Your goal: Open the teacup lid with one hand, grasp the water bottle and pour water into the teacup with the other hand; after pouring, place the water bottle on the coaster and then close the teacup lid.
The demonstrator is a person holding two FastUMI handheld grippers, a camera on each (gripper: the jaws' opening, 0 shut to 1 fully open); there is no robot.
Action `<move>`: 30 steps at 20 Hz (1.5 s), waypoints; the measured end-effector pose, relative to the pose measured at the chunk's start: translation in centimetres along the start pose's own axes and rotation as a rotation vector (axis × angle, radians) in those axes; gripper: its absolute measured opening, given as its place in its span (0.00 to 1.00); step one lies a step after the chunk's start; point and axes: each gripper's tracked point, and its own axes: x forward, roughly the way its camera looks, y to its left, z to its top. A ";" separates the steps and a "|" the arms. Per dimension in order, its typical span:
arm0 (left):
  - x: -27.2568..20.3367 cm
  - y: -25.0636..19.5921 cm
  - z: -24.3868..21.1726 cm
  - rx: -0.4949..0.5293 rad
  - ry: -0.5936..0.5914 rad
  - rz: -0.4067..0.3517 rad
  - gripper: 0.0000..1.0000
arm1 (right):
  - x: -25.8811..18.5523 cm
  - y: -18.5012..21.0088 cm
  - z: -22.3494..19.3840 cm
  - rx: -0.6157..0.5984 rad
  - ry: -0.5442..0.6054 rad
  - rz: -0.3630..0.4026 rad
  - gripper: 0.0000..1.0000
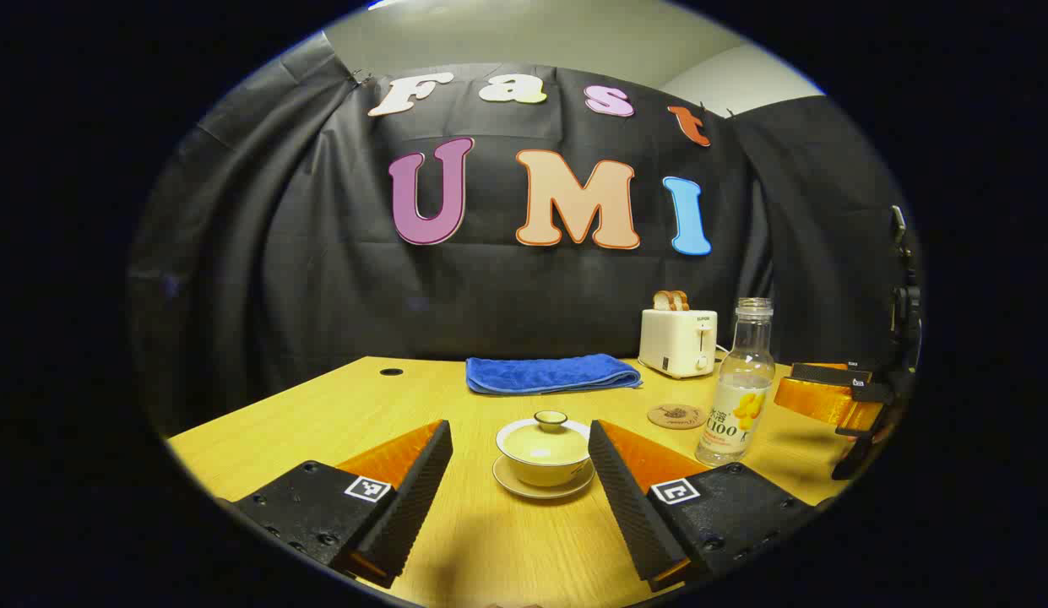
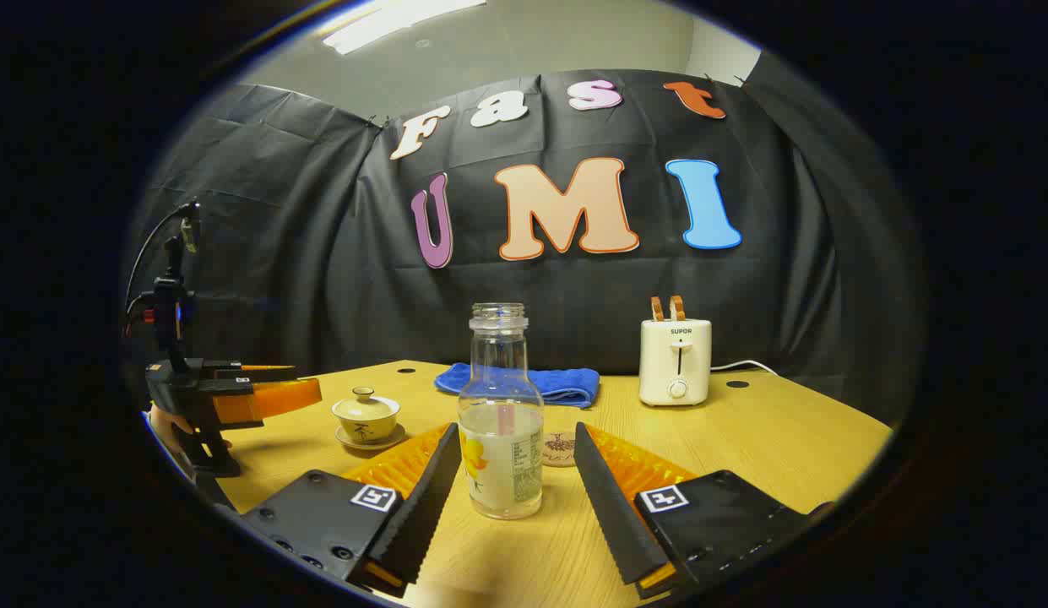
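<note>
A lidded teacup (image 1: 545,452) stands on its saucer on the wooden table, its lid (image 1: 550,420) in place. My left gripper (image 1: 520,456) is open, with the cup just ahead between its fingers, not touched. A clear, uncapped water bottle (image 2: 500,422), partly filled, stands upright between the open fingers of my right gripper (image 2: 513,460), with gaps on both sides. The round coaster (image 2: 561,448) lies just behind the bottle. In the left gripper view the bottle (image 1: 739,388) is right of the cup, the coaster (image 1: 676,415) behind it, the right gripper (image 1: 828,393) beside it.
A folded blue towel (image 1: 551,373) lies at the back of the table (image 1: 456,540). A white toaster (image 2: 676,361) with bread slices stands at the back right, its cord trailing right. In the right gripper view the left gripper (image 2: 236,393) and teacup (image 2: 366,416) sit at the left.
</note>
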 end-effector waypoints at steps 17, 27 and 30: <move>0.5 -0.5 0.2 0.036 -0.017 -0.030 0.94 | 0.2 0.2 0.1 0.000 0.002 0.002 0.88; 3.8 -1.1 0.0 0.032 -0.010 -0.102 0.94 | 0.2 0.3 0.2 0.000 0.002 0.002 0.88; 5.1 -1.5 -0.1 0.033 -0.005 -0.131 0.94 | 0.2 0.3 0.2 0.001 0.002 0.004 0.88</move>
